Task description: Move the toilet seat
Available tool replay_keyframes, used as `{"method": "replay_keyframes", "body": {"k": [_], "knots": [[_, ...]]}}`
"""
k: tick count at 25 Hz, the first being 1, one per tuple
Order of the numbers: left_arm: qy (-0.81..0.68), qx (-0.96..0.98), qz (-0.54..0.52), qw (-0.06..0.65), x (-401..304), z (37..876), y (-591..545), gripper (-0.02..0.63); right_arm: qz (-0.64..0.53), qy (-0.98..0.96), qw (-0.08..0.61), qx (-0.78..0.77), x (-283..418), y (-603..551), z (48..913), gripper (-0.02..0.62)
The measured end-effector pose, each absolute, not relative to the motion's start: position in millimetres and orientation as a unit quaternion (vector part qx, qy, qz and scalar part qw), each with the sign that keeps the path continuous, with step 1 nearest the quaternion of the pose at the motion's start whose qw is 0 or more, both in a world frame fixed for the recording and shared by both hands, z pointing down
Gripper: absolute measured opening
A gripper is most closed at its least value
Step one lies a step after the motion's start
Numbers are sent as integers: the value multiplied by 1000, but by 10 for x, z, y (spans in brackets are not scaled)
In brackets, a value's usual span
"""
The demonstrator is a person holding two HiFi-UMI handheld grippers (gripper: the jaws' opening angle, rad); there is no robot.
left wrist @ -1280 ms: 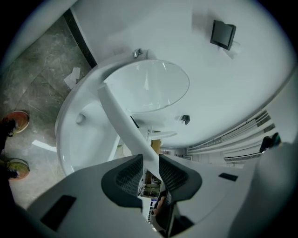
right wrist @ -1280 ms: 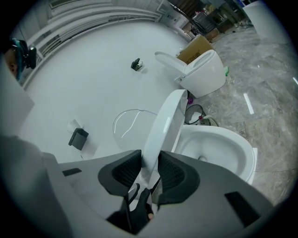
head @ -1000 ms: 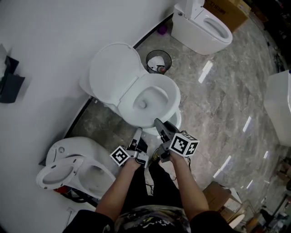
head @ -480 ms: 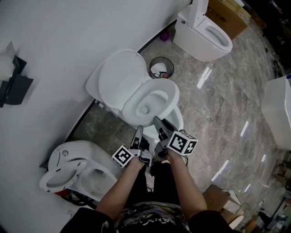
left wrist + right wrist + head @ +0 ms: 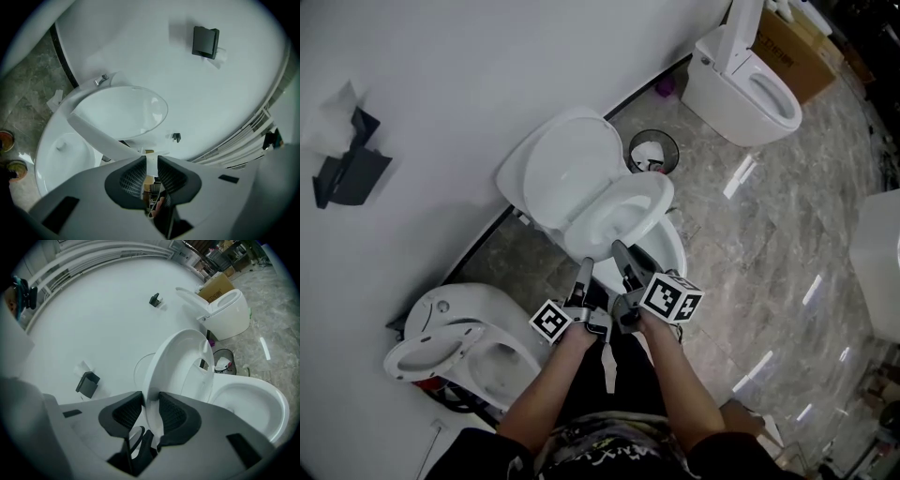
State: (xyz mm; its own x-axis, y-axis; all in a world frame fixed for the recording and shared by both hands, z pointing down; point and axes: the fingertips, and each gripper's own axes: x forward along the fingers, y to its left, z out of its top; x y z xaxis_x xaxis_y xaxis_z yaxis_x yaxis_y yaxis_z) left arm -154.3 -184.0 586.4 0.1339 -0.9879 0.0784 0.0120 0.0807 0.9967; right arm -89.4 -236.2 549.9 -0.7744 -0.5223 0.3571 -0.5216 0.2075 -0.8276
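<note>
A plain white wall [image 5: 441, 75] fills the left and far side, with a black holder [image 5: 352, 169] mounted on it. The floor [image 5: 787, 244] is glossy grey marbled tile carrying bright streaks of reflected light [image 5: 741, 175]. A round black waste bin [image 5: 653, 153] stands near the wall, and a cardboard box [image 5: 802, 42] stands at the far right.

Three toilets: the near toilet [image 5: 667, 246] just under the fingers [image 5: 582, 279], the far toilet [image 5: 750, 94] well beyond them to the right, the left toilet [image 5: 459, 342] near their left side. One seat [image 5: 654, 192] is between the fingers of two grippers, left gripper [image 5: 584, 265] and right gripper [image 5: 621, 249]; the left fingers have just been closing on it. One bin [image 5: 653, 152], one box [image 5: 797, 42] and one black holder [image 5: 352, 169] are beyond the fingers.
</note>
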Motion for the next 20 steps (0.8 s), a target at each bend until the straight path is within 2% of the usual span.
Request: {"method": "replay_keyframes", "body": {"k": [12,20], "knots": [[-516,485,-475,522,-1806,5717,-2000,92,-531,801,-27,-276,-1264,-2590,5353,114],[-497,486,-487,529,-1920,5669,-2228,104,-516,811,-36,-273,-1610,-2752,5257,87]]}}
